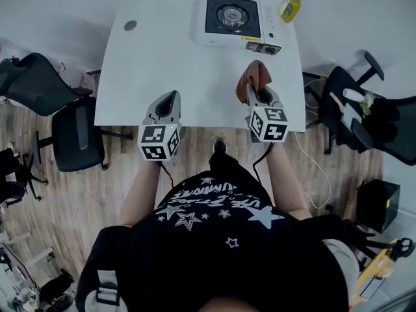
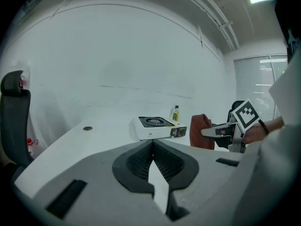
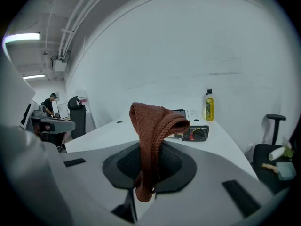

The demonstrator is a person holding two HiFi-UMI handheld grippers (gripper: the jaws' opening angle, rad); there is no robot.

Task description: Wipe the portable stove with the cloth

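Note:
The white portable stove (image 1: 237, 21) with a black burner top sits at the far edge of the white table (image 1: 156, 64); it also shows in the left gripper view (image 2: 157, 127) and partly behind the cloth in the right gripper view (image 3: 194, 132). My right gripper (image 1: 255, 91) is shut on a brown knitted cloth (image 1: 255, 75), which stands up folded from the jaws (image 3: 153, 140) and hangs above the table's near right part. My left gripper (image 1: 170, 101) is shut with nothing in it, hovering over the near table edge, and its jaws meet (image 2: 153, 161). The cloth (image 2: 202, 131) appears to its right.
A yellow bottle (image 1: 292, 6) stands right of the stove. A round grey cap (image 1: 130, 25) lies on the table's far left. Black office chairs stand at the left (image 1: 62, 112) and right (image 1: 364, 112) of the table. A cable (image 1: 318, 168) trails on the wooden floor.

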